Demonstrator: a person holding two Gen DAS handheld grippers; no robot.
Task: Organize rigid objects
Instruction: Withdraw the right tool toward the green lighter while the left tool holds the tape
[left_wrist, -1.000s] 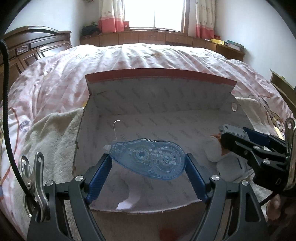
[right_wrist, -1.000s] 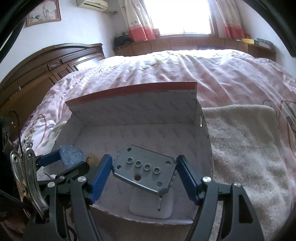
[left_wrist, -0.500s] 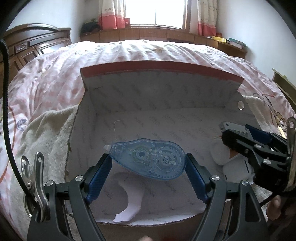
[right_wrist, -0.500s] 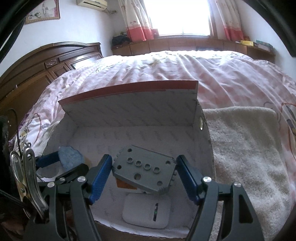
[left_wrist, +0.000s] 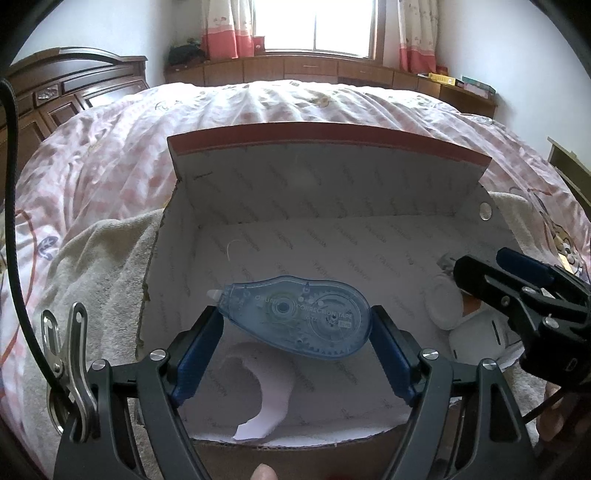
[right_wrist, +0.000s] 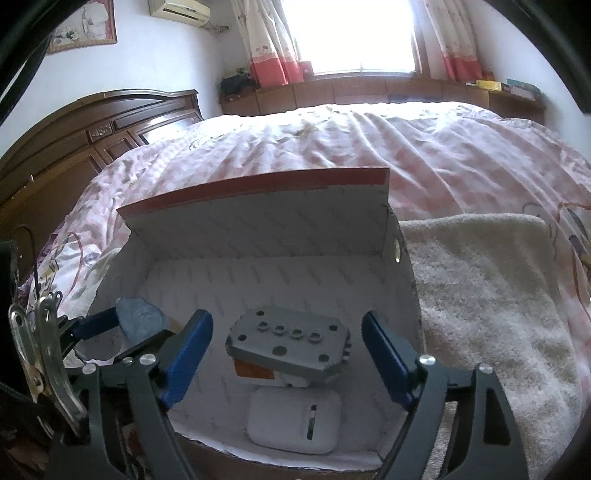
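1. The tape (left_wrist: 297, 317) is a blue see-thru correction tape. It hangs over the box (left_wrist: 328, 192), just above the floor, near the front left.
2. The left gripper (left_wrist: 297, 347) is clamped on the tape, one pad at the nose end, one at the fat round end.
3. The tape looks light & stiff, hard smooth plastic, so prob. a bit slippy. The white tip at the nose looks like the weak bit. I'd keep pads off it & hold by the long sides or ends like now.
4. The plate (right_wrist: 288, 345) is grey metal w/ holes. It sits tilted in the box on a small white & orange thing, no pad touching it.
5. The right gripper (right_wrist: 286, 350) has its pads wide apart, one each side of the plate. Looks like it let go.
6. The plate looks heavy & hard. It could slide off its perch.
7. A white case (right_wrist: 293, 421) lies flat just in front of the plate, by the front wall.
8. A torn bit of paper (left_wrist: 258, 398) lies under the tape.
9. The box sits on a fluffy towel (right_wrist: 487, 302) on a pink bed (left_wrist: 110, 155).
10. Next, I think: lower the tape to a bare spot & open up.
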